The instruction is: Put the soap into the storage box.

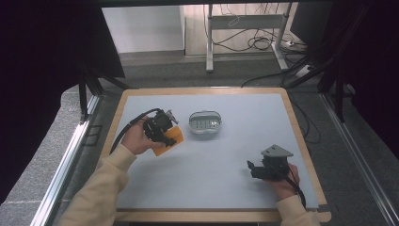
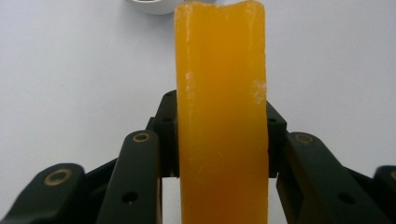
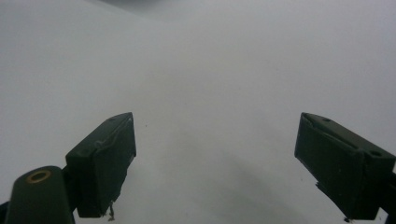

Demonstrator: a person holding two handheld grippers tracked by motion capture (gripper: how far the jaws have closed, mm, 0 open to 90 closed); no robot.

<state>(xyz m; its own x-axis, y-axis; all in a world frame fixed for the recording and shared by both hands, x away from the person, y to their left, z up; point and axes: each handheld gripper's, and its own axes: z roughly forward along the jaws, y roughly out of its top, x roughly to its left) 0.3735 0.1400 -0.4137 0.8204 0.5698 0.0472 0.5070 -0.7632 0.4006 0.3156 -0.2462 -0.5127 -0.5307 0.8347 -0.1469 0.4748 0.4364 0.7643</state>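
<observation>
- Over on the left, the left claw [image 1: 170, 135] has its jaws clamped onto an orange sponge [image 1: 170, 140], one jaw on each broad side, with nothing loose about that grip.
- In the left gripper view the sponge [image 2: 220, 116] stands on edge between the black jaws, running straight up the middle of the frame, its top edge a little dented.
- The person's left hand [image 1: 136, 138] wraps the claw's body, cream sleeve behind it, cable looping off toward the desk's left edge.
- Sponge and claw sit low over the pale desk [image 1: 235, 155], left of centre.
- Just to the right of the sponge, apart from it, a small oval white dish [image 1: 205, 122] with a slotted floor rests on the desk.
- Far right and nearer the person, the right claw [image 1: 251, 169] lies low by the desk, grey plate on top.
- Its jaws [image 3: 215, 163] stand wide apart, holding nothing but bare desk between them.
</observation>
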